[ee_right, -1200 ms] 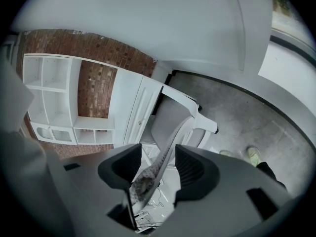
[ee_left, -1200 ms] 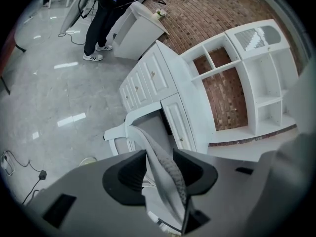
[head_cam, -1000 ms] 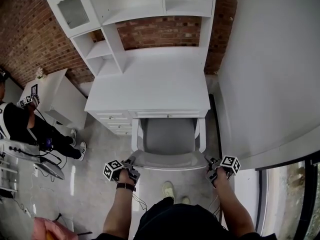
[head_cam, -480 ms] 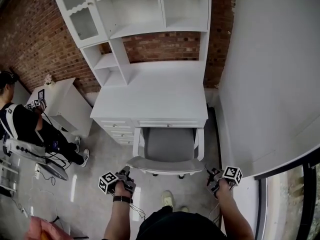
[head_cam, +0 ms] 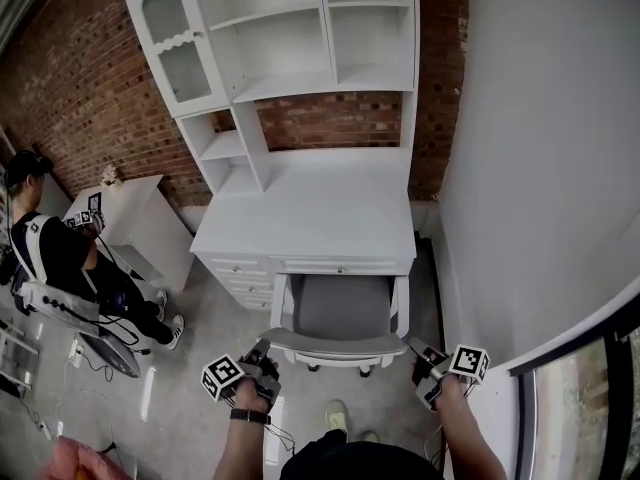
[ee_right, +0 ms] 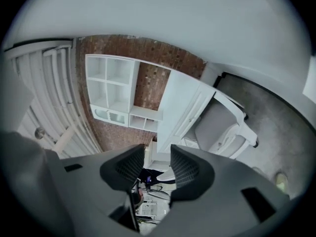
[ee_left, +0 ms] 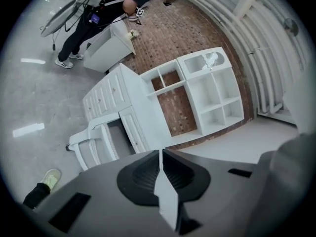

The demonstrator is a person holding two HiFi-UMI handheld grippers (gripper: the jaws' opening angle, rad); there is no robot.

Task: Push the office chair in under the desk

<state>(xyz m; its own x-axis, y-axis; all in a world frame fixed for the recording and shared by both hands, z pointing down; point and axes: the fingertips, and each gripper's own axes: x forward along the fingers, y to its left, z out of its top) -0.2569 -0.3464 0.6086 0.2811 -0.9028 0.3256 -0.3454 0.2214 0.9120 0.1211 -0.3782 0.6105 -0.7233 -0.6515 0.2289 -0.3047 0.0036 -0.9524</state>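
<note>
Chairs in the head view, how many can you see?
2. The white office chair with a grey seat stands partway under the white desk; another chair holds a seated person at far left. More may be hidden.

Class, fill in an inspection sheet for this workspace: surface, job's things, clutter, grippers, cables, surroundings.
Surface: white desk, nothing seen on its top.
Job's things: office chair, grey seat, its front at the desk's opening, backrest outside it.
Clutter: nothing seen.
Grippers: left gripper jaws closing, nearly together, nothing between; right gripper jaws closing, apart, nothing between; both near the backrest's ends, contact unclear.
Cables: loose cables on the floor at left.
Surroundings: brick wall, white hutch, small cabinet, seated person.
</note>
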